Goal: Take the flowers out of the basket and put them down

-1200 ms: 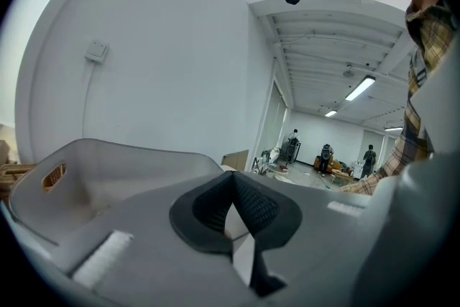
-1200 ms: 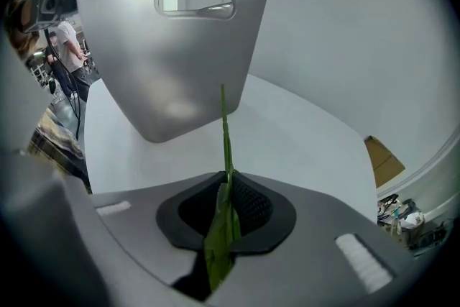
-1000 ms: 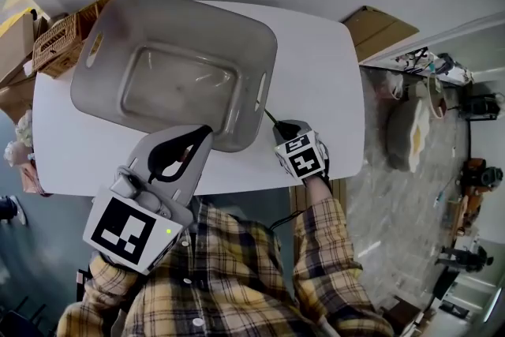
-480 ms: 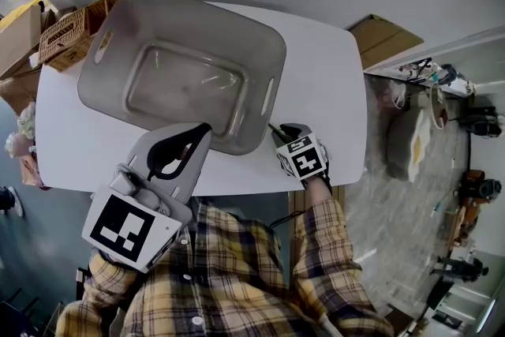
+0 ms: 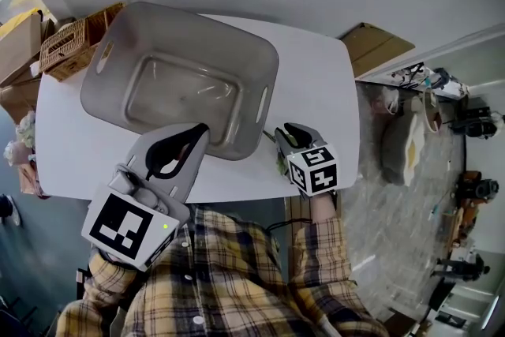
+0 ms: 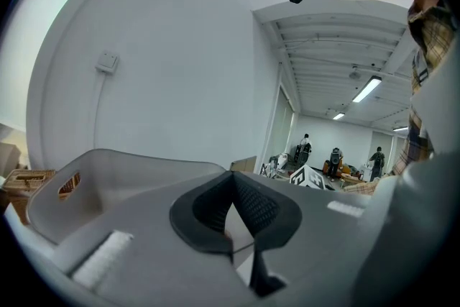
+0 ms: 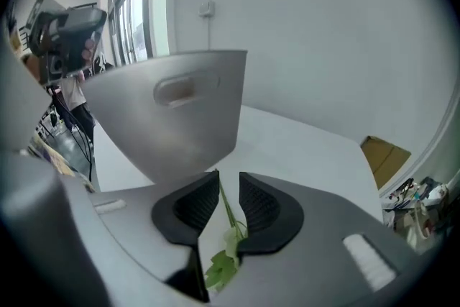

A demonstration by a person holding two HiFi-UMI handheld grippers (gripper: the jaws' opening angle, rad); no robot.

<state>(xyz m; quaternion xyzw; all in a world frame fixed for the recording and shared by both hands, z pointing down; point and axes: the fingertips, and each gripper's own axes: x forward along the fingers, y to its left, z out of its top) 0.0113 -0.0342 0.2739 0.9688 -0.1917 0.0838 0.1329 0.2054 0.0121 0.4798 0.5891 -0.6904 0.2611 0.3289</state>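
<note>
**Flower let go beside the basket**

The thin green flower stem (image 7: 226,205) with soft leaves looks to lie on the white counter (image 5: 316,83). It is close to the edge nearest the person, just right of the big grey plastic basket (image 5: 252,75). I think it is light, bendy and easy to crush, so hold it gently by the stem, not the leaves.

The right gripper (image 5: 286,134) tips down over it. Its jaws have just been opening and stand apart, with the stem between them but not squeezed. The left gripper (image 5: 203,128) points almost flat at the basket. Its jaws are together and hold nothing.
</note>
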